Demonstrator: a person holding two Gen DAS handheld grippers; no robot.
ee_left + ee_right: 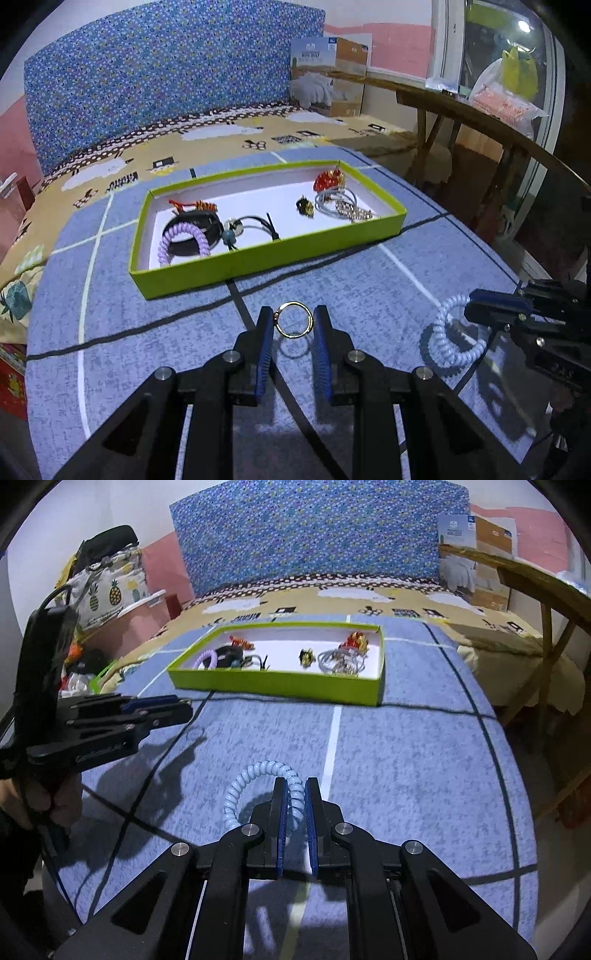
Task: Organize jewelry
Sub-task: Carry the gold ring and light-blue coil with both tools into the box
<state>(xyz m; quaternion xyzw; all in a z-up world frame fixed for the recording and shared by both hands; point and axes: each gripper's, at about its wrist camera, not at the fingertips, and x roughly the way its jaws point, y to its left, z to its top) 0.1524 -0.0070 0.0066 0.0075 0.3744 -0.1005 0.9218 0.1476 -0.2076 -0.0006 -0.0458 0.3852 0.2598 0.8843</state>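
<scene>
My left gripper (293, 320) is shut on a gold ring (294, 319) and holds it above the blue mat; the ring's shadow lies below it. My right gripper (295, 788) is shut on a pale blue spiral hair tie (258, 775), which also shows in the left wrist view (450, 332). The green tray (229, 271) ahead holds a purple spiral tie (181, 242), a black band, a red ornament (328, 180), silver rings (334, 201) and several small pieces. The tray also shows in the right wrist view (273, 685).
The blue mat (369, 280) with black and white lines lies on a patterned bedspread. A blue patterned board (166, 74) stands behind. A wooden table (480, 110) with bags is at the right. A cardboard box (332, 74) stands at the back.
</scene>
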